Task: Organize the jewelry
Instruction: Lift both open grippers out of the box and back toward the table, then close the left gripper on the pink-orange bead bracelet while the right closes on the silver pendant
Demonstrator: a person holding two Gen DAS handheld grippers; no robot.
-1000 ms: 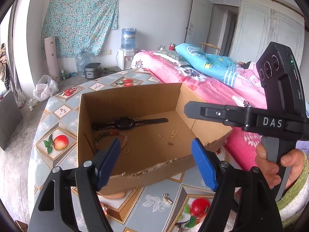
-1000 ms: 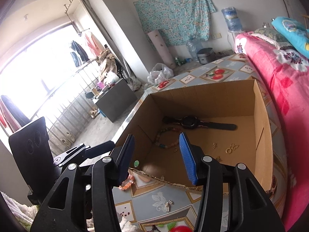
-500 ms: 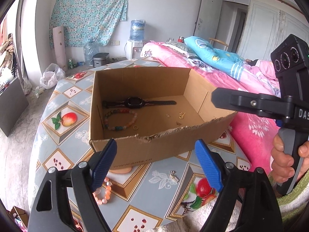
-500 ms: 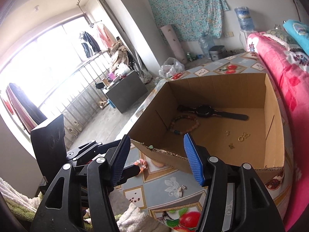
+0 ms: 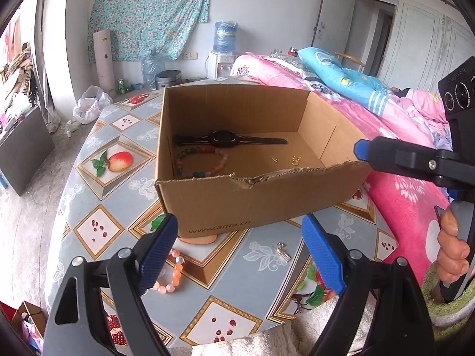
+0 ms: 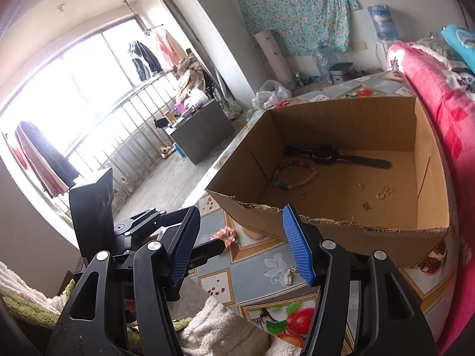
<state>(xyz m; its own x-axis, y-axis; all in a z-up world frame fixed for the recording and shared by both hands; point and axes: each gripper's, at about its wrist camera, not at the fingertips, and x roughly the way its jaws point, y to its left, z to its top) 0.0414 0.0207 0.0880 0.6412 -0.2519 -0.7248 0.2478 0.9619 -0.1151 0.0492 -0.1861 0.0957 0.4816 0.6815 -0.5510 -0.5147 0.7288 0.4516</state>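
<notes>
Jewelry is partly sorted: a pink bracelet (image 5: pixel 169 270) and a small silver charm (image 5: pixel 282 251) lie on the surface before the cardboard box (image 5: pixel 237 204). My left gripper (image 5: pixel 242 253) and right gripper (image 6: pixel 241 244) both hang apart, empty. Next, I think, I pick one.

Each black claw (image 5: pixel 240 253) has 2 blue ribbed pads (image 5: pixel 158 246), silver screws; bare-skinned hand (image 5: pixel 452 259).
</notes>
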